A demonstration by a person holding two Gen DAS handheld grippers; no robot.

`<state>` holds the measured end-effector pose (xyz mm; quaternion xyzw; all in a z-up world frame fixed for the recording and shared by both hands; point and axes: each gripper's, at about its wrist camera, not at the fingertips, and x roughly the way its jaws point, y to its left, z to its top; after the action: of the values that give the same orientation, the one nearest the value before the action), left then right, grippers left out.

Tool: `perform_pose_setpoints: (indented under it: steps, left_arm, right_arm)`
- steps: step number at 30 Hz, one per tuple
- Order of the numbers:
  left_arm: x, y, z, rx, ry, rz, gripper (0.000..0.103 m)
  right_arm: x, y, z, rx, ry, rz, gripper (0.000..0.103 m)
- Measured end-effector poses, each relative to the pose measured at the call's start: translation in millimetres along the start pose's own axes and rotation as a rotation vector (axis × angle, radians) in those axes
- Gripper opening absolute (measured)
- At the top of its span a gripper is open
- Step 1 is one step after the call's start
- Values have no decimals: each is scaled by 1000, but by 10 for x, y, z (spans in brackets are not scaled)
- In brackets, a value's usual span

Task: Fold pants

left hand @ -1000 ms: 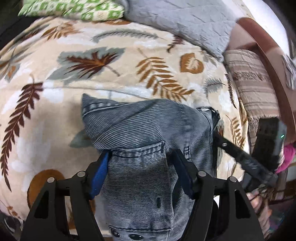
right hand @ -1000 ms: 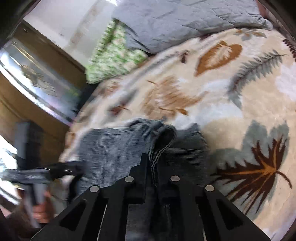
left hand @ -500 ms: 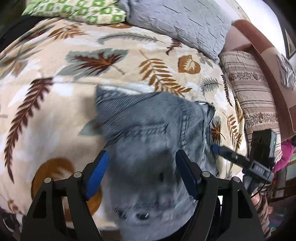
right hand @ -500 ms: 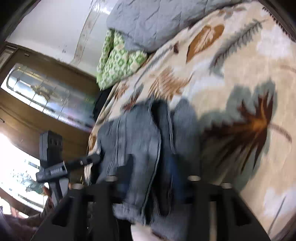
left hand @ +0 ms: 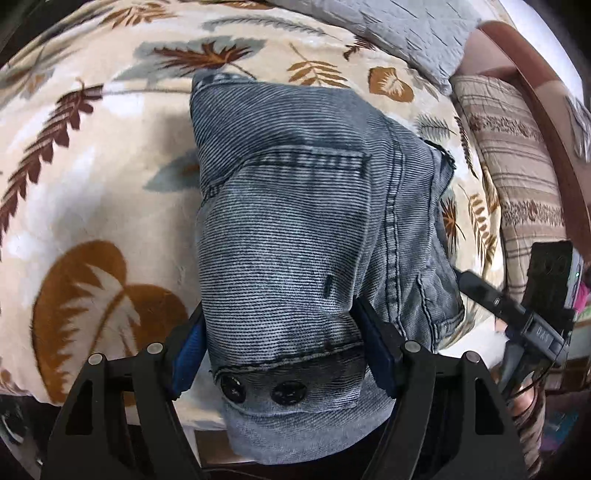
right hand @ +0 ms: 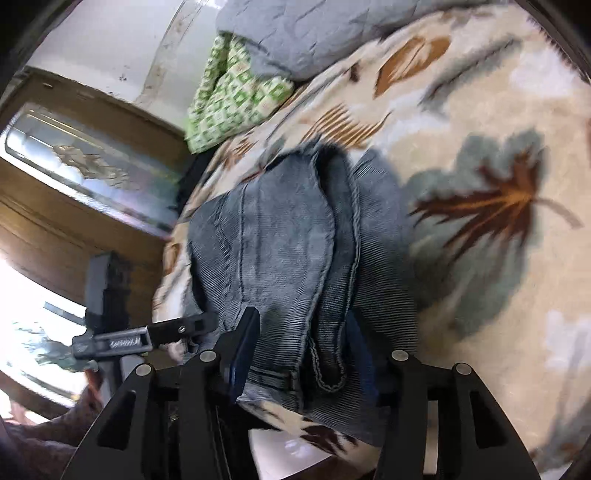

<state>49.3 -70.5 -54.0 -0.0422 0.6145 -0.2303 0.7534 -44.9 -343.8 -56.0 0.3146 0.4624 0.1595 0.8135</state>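
Left wrist: folded pants [left hand: 295,221] lie between the spread left gripper [left hand: 284,347] (right gripper [right hand: 303,354] likewise)

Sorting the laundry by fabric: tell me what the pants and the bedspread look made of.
Pants: probably faded grey-blue denim, matte, judging by fine ribbed weave, double-stitched seams and dark snap buttons. Bedspread: apparently soft plush fleece; its leaf print looks fuzzy and unshiny, though that's uncertain.

A home bedroom; leaf-print bedspread [left hand: 110,155], grey pillow [left hand: 406,33], wooden wardrobe [right hand: 55,229].

Pants [left hand: 295,229] ribbed matt denim w/ glossy buttons [left hand: 288,392]; blanket [left hand: 92,192] soft fleece.
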Motion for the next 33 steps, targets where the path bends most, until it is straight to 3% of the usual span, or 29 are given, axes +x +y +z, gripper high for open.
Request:
perform_pose_setpoints:
  steps: [4,8,14,18,20,22,26,28,29,31,33]
  left_arm:
    - [-425,-28,65,67,-112,-8,74]
    - [-709,-420,409,296,-159,35,75]
    - [-347,-1149,958,584,-11,68,75]
    - [17,-1483,1205,649,77,66,75]
    - [269,-1610,1267,693,162,62,75]
    - [432,-1674,1226,748,217,102,75]
    - [772,-1703,1135,894,277,260,75]
    - [843,-1658,1117,886,332,224,73]
    - [832,-1652,1100,886,326,203,68]
    - [793,-1649,1080,876,318,160,38]
    - [741,-1646,1054,862,287,160,28]
  right_arm:
    - [-267,-90,-162,67,-74,16,60]
    - [-357,-214,-416,163,-112,104,61]
    - [-151,-239,-558,242,-117,160,63]
    - [-108,-219,-609,255,-122,185,64]
    - [-114,-239,-637,262,-134,208,64]
    - [-95,-288,-672,293,-151,234,64]
    - [-5,-328,-696,327,-160,282,64]
    - [47,-280,-682,311,-149,277,55]
    - [56,-256,-679,300,-158,243,41]
    - [73,-298,-659,321,-171,236,24]
    - [89,-410,-650,383,-179,263,17]
